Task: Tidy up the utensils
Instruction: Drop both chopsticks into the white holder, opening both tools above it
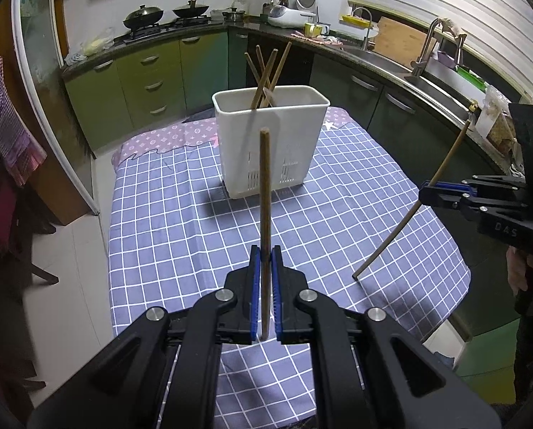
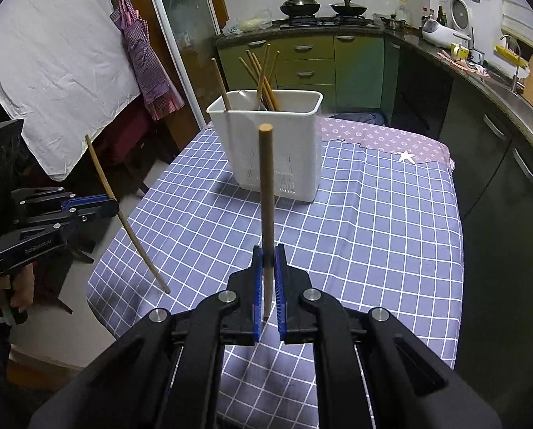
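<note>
A white utensil holder point(image 1: 270, 143) stands on the checked tablecloth with several wooden chopsticks point(image 1: 266, 75) leaning in it; it also shows in the right wrist view point(image 2: 266, 143). My left gripper point(image 1: 265, 257) is shut on a chopstick point(image 1: 265, 193) held upright, short of the holder. My right gripper point(image 2: 269, 255) is shut on another chopstick point(image 2: 267, 193), also upright. In the left wrist view the right gripper point(image 1: 431, 193) is at the right with its chopstick point(image 1: 409, 214) slanted. In the right wrist view the left gripper point(image 2: 109, 204) is at the left.
The table point(image 1: 166, 214) has a blue checked cloth with a purple patterned cloth point(image 1: 180, 136) at the far end. Green kitchen cabinets point(image 1: 152, 78), a stove with woks point(image 1: 166, 14) and a sink point(image 1: 391, 60) surround it. An apron point(image 2: 141, 57) hangs at the left.
</note>
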Available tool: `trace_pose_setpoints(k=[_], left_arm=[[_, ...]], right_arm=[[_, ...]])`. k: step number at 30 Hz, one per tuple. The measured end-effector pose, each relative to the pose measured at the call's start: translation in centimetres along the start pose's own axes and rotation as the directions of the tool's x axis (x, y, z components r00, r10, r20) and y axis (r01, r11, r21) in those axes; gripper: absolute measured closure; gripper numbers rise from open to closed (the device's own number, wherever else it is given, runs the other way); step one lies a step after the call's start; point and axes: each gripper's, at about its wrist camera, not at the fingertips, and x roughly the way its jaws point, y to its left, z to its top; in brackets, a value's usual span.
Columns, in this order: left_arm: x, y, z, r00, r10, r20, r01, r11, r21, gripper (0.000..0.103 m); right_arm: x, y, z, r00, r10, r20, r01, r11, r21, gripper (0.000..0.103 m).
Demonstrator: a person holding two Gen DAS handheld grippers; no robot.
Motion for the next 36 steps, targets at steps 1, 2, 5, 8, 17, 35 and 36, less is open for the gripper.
trace_pose_setpoints(k=[1,2,5,8,17,35,36], left_arm=[[0.0,0.1,0.2,1.000,-0.002,0.002,0.002,1.000,-0.001,0.097],[-0.1,0.1,0.4,1.000,-0.002,0.005,0.002,1.000,-0.002,0.097],[-0.3,0.2,1.2,1.000,-0.009,0.008,0.009,1.000,-0.004,0.097],[-0.5,0.2,2.1,1.000,-0.015,0.012,0.015,1.000,-0.004,0.097],[-1.0,0.6,5.7,0.999,-0.027,0.028,0.027,1.000,-0.010,0.097],[-7.9,0.0,17.0,0.981,0.057,0.183,-0.060,0.998,0.012,0.097],[-8.3,0.0,17.8,0.979,0.062,0.194,-0.065,0.998,0.009,0.097]], right_arm=[[0.0,0.0,0.1,1.000,0.001,0.000,-0.001,1.000,0.000,0.096],[-0.1,0.0,0.2,1.000,0.000,0.002,0.000,1.000,0.000,0.096],[-0.3,0.1,0.7,1.000,0.004,0.010,-0.004,1.000,-0.006,0.096],[-0.6,0.2,1.3,1.000,0.006,0.021,-0.006,1.000,-0.011,0.096],[-2.2,0.3,5.0,0.996,0.007,0.084,-0.004,0.999,-0.033,0.096],[-8.0,-0.1,15.9,0.962,0.010,0.273,-0.001,1.000,-0.031,0.096],[-8.1,-0.4,16.6,0.959,0.004,0.285,0.002,1.000,-0.021,0.096]])
